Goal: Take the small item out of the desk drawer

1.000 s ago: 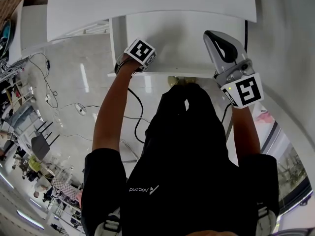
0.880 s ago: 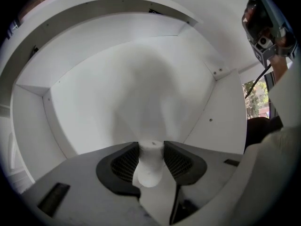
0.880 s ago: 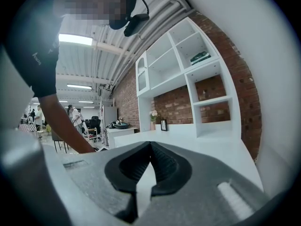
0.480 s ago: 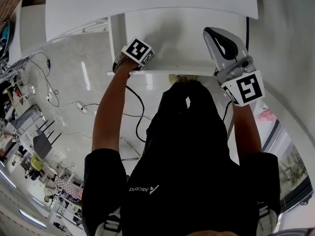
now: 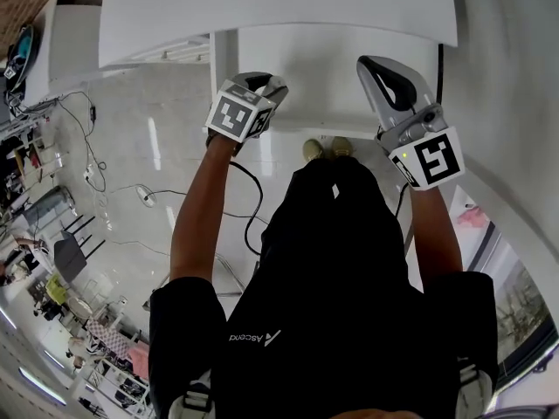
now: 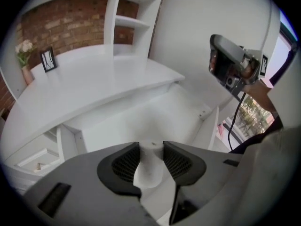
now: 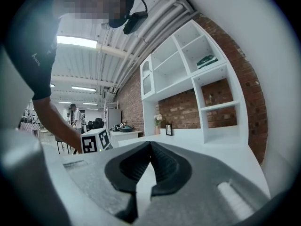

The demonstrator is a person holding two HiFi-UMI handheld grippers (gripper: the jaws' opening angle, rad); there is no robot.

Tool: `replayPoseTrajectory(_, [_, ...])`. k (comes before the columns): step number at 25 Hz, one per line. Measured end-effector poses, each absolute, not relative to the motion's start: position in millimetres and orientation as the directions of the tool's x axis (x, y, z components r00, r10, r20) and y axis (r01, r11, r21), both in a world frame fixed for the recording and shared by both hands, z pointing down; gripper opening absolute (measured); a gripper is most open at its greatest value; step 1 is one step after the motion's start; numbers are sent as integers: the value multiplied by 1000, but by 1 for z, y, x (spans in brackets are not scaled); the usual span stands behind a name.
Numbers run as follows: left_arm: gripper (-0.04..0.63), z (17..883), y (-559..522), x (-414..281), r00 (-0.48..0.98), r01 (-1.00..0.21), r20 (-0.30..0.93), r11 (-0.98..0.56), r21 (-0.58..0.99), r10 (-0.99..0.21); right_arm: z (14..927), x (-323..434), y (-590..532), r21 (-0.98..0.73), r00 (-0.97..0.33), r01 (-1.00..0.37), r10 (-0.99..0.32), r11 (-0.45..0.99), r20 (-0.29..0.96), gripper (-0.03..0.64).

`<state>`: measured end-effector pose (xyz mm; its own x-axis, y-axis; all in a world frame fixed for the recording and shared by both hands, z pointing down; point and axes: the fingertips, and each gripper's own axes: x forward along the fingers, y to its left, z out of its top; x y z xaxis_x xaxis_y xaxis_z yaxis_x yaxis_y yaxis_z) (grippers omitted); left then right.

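My left gripper [image 6: 151,147] is shut on a small white cylinder-shaped item [image 6: 150,166], which stands upright between the dark ribbed pads [image 6: 124,164]. It hangs above the open white drawer [image 6: 174,114] under the desk top [image 6: 94,86]. In the head view the left gripper [image 5: 260,84] is at the drawer's left side, over the drawer [image 5: 341,77]; the item is hidden there. My right gripper [image 5: 389,72] is held over the drawer's right side. In its own view the right gripper [image 7: 150,147] is shut, with nothing between its jaws.
The white desk [image 5: 279,7] curves across the top of the head view. A vase of flowers [image 6: 23,48] and a small frame [image 6: 48,59] stand on it, with white shelves [image 7: 207,88] on a brick wall behind. Cables [image 5: 240,208] lie on the floor to the left.
My left gripper has lifted away from the drawer's front left edge and turned, its marker cube now facing the camera. The right gripper has barely moved.
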<state>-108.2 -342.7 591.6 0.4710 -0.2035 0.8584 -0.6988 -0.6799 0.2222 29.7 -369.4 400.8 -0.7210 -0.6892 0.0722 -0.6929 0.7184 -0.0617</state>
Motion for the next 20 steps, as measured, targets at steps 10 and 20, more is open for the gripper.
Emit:
replayPoseTrajectory(10, [156,436,-335,-96,618,-743,500,-659,118,-607,354,4,-338,-21,-748,-663,-663,748,2,0])
replayPoseTrajectory(20, [158,324,-299,-113,602,-795,142,-607,8,-786,310,-19,-303,20,-775,-631,-629,775,-59,0])
